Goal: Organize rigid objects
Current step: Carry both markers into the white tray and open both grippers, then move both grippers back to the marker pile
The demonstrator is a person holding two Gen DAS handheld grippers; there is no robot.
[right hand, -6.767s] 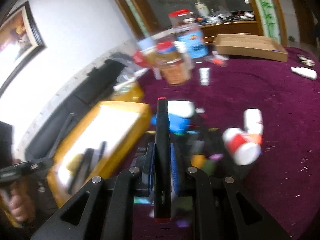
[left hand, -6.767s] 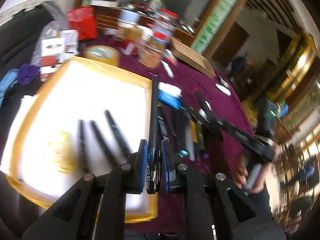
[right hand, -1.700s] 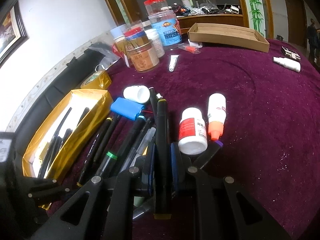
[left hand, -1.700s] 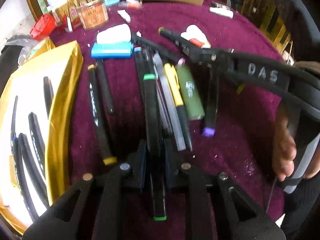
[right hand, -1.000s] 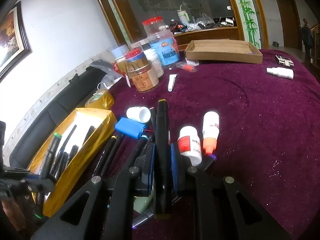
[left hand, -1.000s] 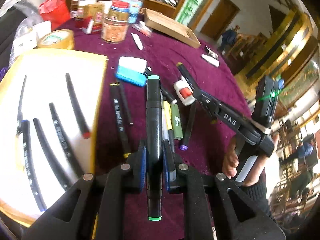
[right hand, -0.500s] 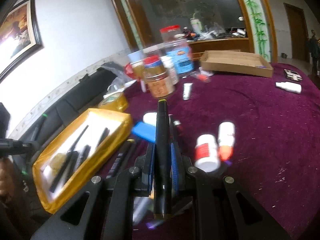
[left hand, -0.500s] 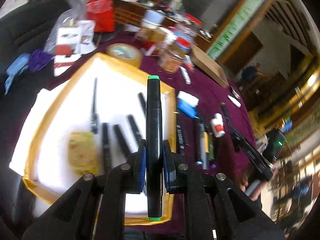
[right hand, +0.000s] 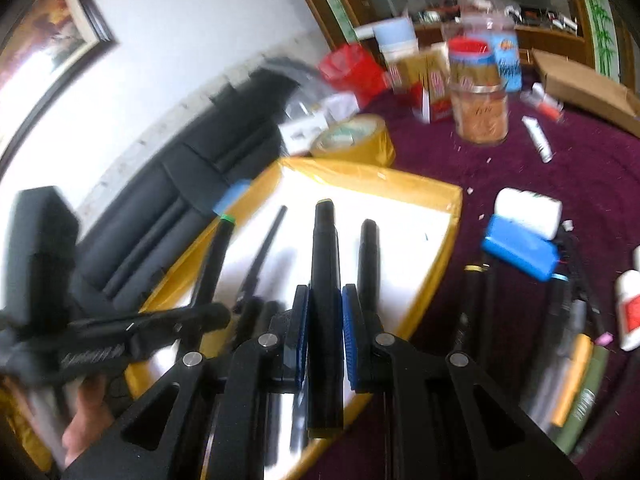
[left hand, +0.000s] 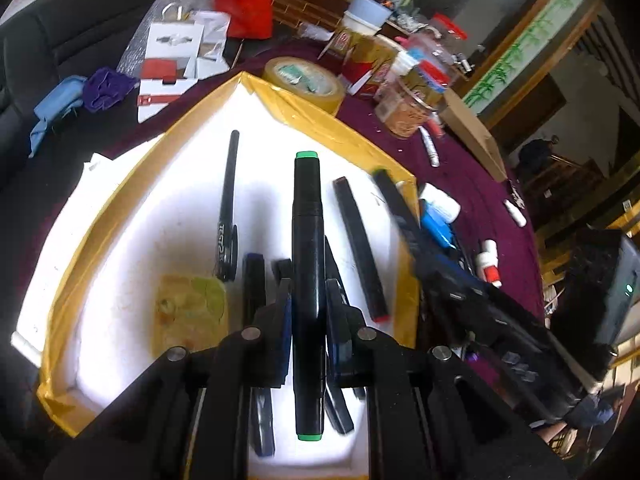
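We hold our left gripper (left hand: 307, 300) closed on a black marker with green end caps (left hand: 307, 264), its blue pads pressing the barrel from both sides, and the marker points forward over the white inside of the yellow-rimmed tray (left hand: 280, 98). In the tray lie several pens already: a thin black pen with white lettering (left hand: 228, 208) at the left, a black marker with a red end (left hand: 360, 248) at the right, and some dark ones partly hidden under our fingers. A yellowish patch (left hand: 188, 312) sits on the white bottom near the left side. Our right gripper (right hand: 325, 332) is also closed, on a black marker with a yellow end cap (right hand: 325, 320), and it is above the near edge of the same tray (right hand: 400, 184). In the right wrist view we see the left gripper (right hand: 172, 320) at the lower left, blurred, with the hand (right hand: 86, 412) under it. On the purple tablecloth (right hand: 560, 184), right of the tray, more pens (right hand: 476, 304) remain, together with a blue box (right hand: 520, 252), a white container (right hand: 528, 206) just behind it and a small white bottle with red label (right hand: 630, 308). Behind the tray stand a roll of yellow tape (left hand: 306, 80) and a jar with a red lid (right hand: 478, 92).
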